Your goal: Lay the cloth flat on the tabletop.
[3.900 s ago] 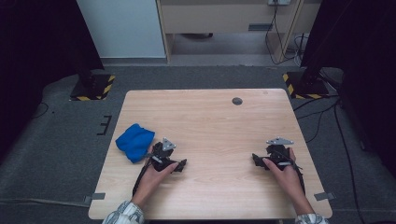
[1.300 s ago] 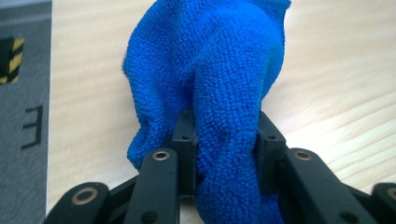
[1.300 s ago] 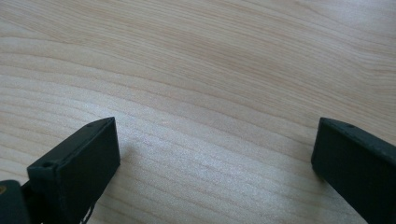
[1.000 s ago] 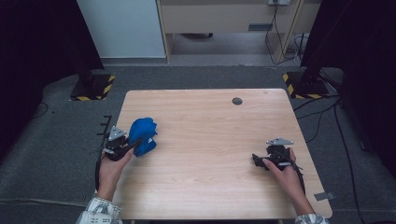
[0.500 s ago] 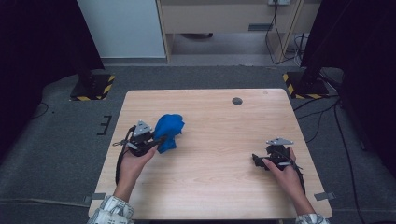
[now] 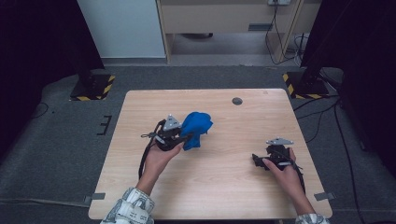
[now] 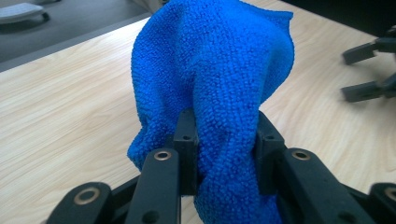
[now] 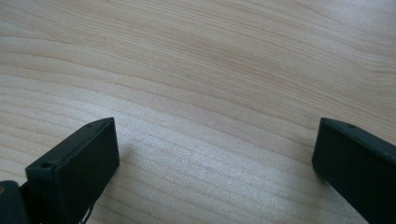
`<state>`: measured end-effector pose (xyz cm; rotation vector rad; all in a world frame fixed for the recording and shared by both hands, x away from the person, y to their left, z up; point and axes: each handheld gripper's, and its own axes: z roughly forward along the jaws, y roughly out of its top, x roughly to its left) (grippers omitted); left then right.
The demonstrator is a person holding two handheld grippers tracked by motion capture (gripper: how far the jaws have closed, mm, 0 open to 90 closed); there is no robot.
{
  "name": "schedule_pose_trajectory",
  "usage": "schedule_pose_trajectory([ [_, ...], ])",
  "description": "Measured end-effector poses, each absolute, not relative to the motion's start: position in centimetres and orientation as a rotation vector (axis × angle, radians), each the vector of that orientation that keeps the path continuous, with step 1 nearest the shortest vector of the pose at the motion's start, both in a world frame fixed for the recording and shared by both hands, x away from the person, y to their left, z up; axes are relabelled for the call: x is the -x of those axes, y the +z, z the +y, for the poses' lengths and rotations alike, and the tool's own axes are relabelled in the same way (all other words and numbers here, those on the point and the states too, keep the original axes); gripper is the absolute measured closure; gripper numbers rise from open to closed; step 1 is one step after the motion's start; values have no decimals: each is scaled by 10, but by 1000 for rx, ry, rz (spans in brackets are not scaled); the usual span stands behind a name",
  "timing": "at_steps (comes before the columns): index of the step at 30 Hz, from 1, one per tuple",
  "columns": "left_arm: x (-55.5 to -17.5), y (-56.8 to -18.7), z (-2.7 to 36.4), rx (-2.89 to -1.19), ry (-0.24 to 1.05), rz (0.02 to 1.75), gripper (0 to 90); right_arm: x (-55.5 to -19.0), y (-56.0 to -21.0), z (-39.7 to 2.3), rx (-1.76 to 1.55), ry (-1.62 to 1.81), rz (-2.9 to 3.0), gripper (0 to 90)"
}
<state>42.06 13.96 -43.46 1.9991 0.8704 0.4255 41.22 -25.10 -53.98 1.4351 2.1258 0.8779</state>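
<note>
Wooden and pale, the table (image 6: 219,186) stood on grey carpet with dark stands at its far corners and a small dark disc (image 6: 237,101) near its far edge. On the table's left half, toward the middle, the left gripper (image 6: 180,138) was clamped on a blue cloth (image 6: 196,128); in the left gripper view the jaws pinched a fold of the cloth (image 7: 219,84) between them, and the rest bunched up ahead of the pads in a rounded heap. From the high view I could not tell whether its lower folds touched the wood. Near the right edge the right gripper (image 6: 259,160) rested low over the table, its jaws wide apart with only bare wood (image 8: 210,93) between them. Judging by this, the pick-up was done: the cloth was gathered and firmly held. What was left seemed to be carrying it to where it belonged, setting it down or spreading it, and perhaps bringing in the idle right gripper to take a second corner.
</note>
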Motion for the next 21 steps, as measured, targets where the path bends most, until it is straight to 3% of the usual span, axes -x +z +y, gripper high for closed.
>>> schedule_pose_trajectory([
  [10, -418, -438, 111, -2037, 373, 811, 683, -412, -540, -251, -1435, 879, 2126, 7],
  [21, -414, -474, 85, -2121, 304, 783, 677, -412, -540, -251, -1434, 878, 2126, 8],
])
